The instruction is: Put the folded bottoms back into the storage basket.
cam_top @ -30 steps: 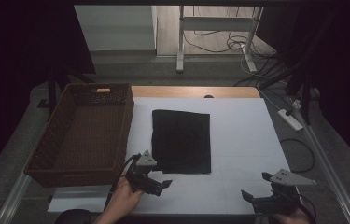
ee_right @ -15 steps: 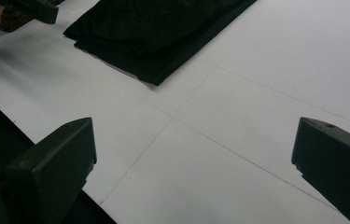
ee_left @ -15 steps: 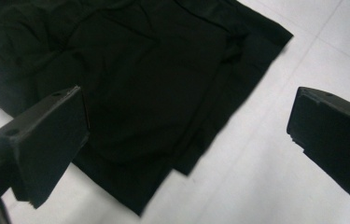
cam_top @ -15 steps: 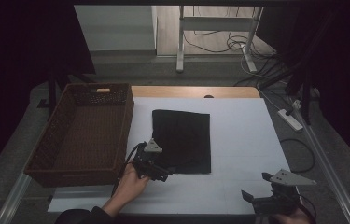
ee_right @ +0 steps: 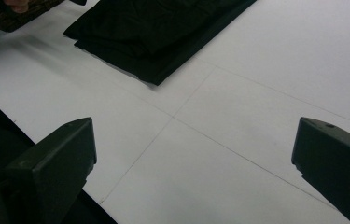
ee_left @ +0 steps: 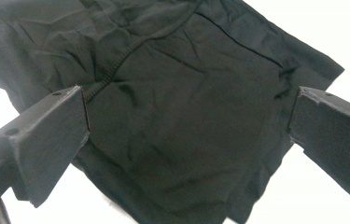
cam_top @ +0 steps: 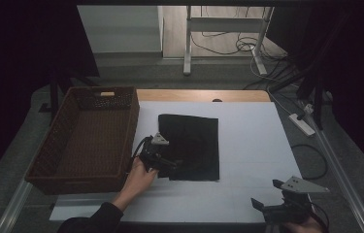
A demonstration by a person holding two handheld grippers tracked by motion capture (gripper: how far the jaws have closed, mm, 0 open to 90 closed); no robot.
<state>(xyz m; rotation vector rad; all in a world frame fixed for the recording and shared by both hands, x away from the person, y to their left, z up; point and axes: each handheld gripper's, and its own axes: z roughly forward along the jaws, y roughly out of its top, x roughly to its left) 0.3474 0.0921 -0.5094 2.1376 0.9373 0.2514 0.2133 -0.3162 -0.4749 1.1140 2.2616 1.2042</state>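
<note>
One folded black garment [cam_top: 191, 145] flat on white table cover [cam_top: 257, 145], not yet lifted; wicker basket [cam_top: 80, 138] at 9 o'clock of it, nothing visible inside. Grasp and probable transfer left to do. Left gripper [cam_top: 170, 164] over garment's 7 o'clock corner, jaws spread wide, cloth between, no pinch. Right gripper [cam_top: 262, 208] at 5 o'clock, well apart, jaws wide, holding nothing.

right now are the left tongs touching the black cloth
Cannot tell. In the left gripper view the left tongs stand open over the black cloth, but no gap or contact shows plainly; the high view is too dark to settle it.
</note>
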